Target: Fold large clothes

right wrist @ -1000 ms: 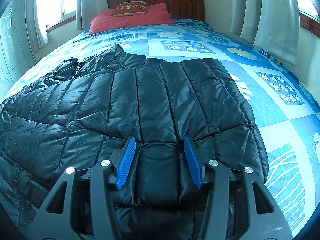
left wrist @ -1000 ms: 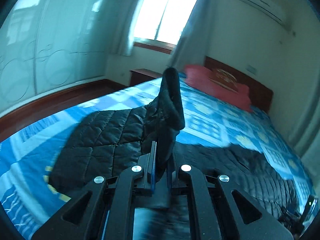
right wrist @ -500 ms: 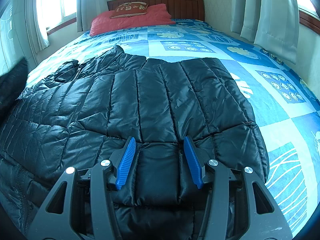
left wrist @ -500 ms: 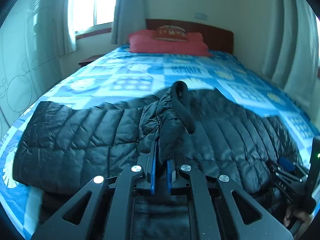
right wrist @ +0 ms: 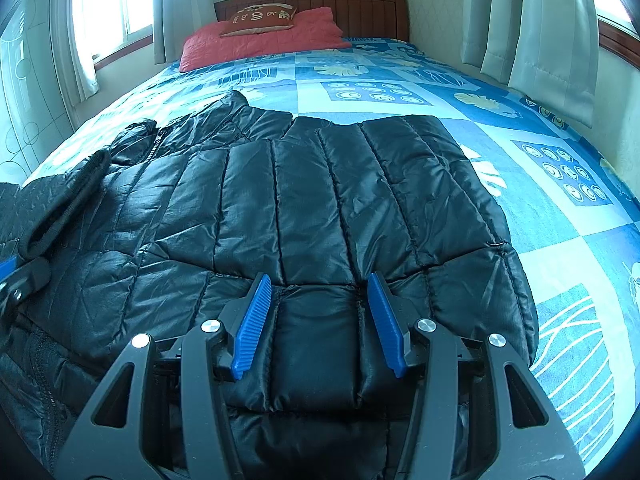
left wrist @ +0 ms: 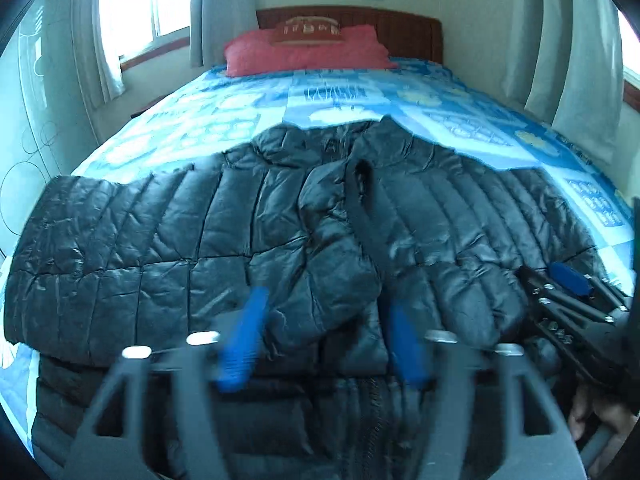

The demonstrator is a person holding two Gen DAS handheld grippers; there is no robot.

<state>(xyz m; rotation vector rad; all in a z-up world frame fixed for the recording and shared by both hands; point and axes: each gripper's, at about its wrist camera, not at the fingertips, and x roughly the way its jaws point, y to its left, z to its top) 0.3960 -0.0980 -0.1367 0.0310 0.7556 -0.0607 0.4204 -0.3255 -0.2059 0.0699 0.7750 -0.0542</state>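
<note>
A black quilted puffer jacket (left wrist: 224,240) lies spread across the blue patterned bed (left wrist: 360,92); it also shows in the right wrist view (right wrist: 312,200). One sleeve with its dark cuff (left wrist: 362,208) lies folded over the jacket's middle. My left gripper (left wrist: 324,336) is open, its blue pads either side of the sleeve's lower end. My right gripper (right wrist: 318,316) is open over the jacket's near hem, and it also shows at the right edge of the left wrist view (left wrist: 568,284). The sleeve cuff (right wrist: 64,204) shows at the left of the right wrist view.
A red pillow (right wrist: 264,38) and wooden headboard (right wrist: 360,10) stand at the bed's far end. Curtains (right wrist: 532,28) hang on the right, a window (right wrist: 108,8) on the left. Bare bedspread (right wrist: 560,184) lies right of the jacket.
My left gripper has swung over the jacket, laid the sleeve down across the middle and opened, letting it go. The right gripper has stayed still and open.
</note>
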